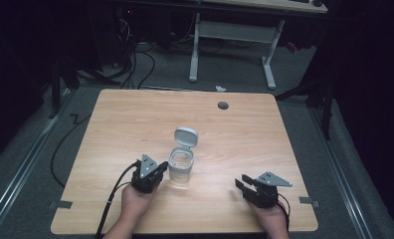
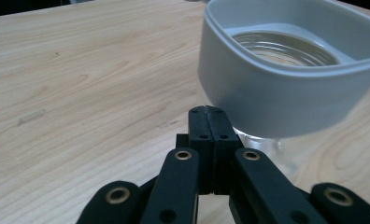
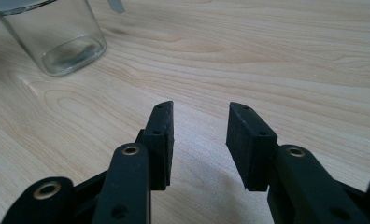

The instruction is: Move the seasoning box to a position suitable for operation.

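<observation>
A clear glass jar [image 1: 180, 169] with a grey collar stands near the middle of the wooden table [image 1: 135, 119], its hinged grey lid [image 1: 186, 136] flipped up and back. My left gripper [image 1: 158, 173] is shut with nothing in it, its tip right beside the jar's left side. In the left gripper view the closed gripper [image 2: 210, 113] sits just below the grey collar [image 2: 276, 93]. My right gripper [image 1: 241, 186] is open near the front right of the table, apart from the jar. In the right gripper view the gripper [image 3: 199, 122] has bare wood between its jaws, the jar [image 3: 57, 37] at upper left.
A round cable hole [image 1: 223, 105] lies near the table's far edge. Beyond the table stand white desk legs [image 1: 195, 50] and loose cables [image 1: 135, 64] on grey carpet. A black cable [image 1: 113, 199] trails from my left gripper over the front edge.
</observation>
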`<state>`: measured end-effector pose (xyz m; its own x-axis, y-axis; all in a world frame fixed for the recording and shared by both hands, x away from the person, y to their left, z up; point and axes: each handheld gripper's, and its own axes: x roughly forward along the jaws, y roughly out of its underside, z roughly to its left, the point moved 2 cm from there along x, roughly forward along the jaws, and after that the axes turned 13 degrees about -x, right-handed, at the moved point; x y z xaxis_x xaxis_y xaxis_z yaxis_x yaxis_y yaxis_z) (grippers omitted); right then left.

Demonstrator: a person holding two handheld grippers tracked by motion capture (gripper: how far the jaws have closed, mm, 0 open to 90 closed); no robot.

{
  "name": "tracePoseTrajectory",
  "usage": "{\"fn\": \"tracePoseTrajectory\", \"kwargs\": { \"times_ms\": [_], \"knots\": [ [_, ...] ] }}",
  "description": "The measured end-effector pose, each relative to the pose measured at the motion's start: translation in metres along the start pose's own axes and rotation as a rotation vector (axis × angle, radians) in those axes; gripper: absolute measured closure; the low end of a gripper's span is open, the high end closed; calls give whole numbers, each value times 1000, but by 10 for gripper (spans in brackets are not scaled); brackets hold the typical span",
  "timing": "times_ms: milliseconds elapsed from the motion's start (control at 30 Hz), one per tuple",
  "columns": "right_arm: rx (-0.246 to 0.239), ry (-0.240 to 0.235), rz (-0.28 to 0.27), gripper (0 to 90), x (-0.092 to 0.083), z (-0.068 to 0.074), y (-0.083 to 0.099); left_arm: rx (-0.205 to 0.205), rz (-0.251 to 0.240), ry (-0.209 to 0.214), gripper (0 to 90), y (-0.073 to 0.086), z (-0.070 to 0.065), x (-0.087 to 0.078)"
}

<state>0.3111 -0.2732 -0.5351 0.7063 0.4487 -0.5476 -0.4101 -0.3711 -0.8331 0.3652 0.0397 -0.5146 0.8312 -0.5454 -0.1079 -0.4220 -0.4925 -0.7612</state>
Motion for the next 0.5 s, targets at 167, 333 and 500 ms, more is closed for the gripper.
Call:
{"fn": "tracePoseTrajectory", "kwargs": {
  "times_ms": [167,333,500],
  "knots": [
    [-2,-4,3,620,1,1,0,-5,9,18,900,5,-5,-4],
    [-1,-8,0,616,2,0,0,-13,13,19,900,8,-5,-4],
    [-1,-12,-1,616,2,1,0,-16,17,20,900,9,-6,-4]
  ]
}}
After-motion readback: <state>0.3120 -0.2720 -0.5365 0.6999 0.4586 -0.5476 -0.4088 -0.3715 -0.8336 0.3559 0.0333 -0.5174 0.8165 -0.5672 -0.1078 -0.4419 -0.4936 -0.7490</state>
